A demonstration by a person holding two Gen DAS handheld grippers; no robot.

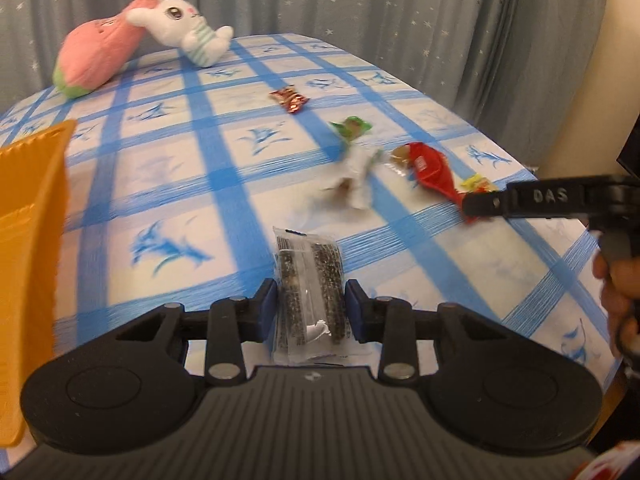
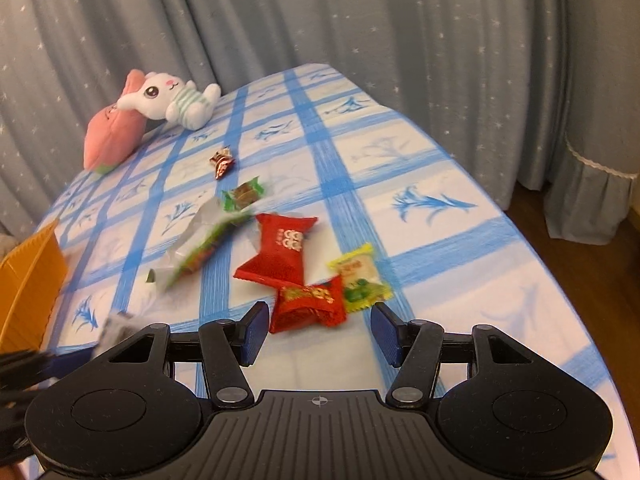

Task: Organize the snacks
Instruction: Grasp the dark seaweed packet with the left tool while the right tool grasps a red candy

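My left gripper (image 1: 311, 308) is shut on a clear packet of dark seeded bars (image 1: 310, 276), its blue pads pressing both sides just above the blue-checked tablecloth (image 1: 192, 184). My right gripper (image 2: 320, 332) is open, and a small red packet (image 2: 308, 308) lies just ahead between its fingertips. Behind that lie a larger red packet (image 2: 280, 256), a yellow-green packet (image 2: 360, 280), a long white-green wrapper (image 2: 200, 244), a green candy (image 2: 244, 194) and a brown-red candy (image 2: 222, 162). An orange basket (image 1: 28, 240) stands at the left.
A white plush rabbit (image 2: 168, 100) and a pink plush (image 2: 112, 136) lie at the table's far left corner. Grey star-print curtains hang behind. The table edge drops to a wooden floor on the right. One right-gripper finger (image 1: 520, 200) reaches in over the red packet.
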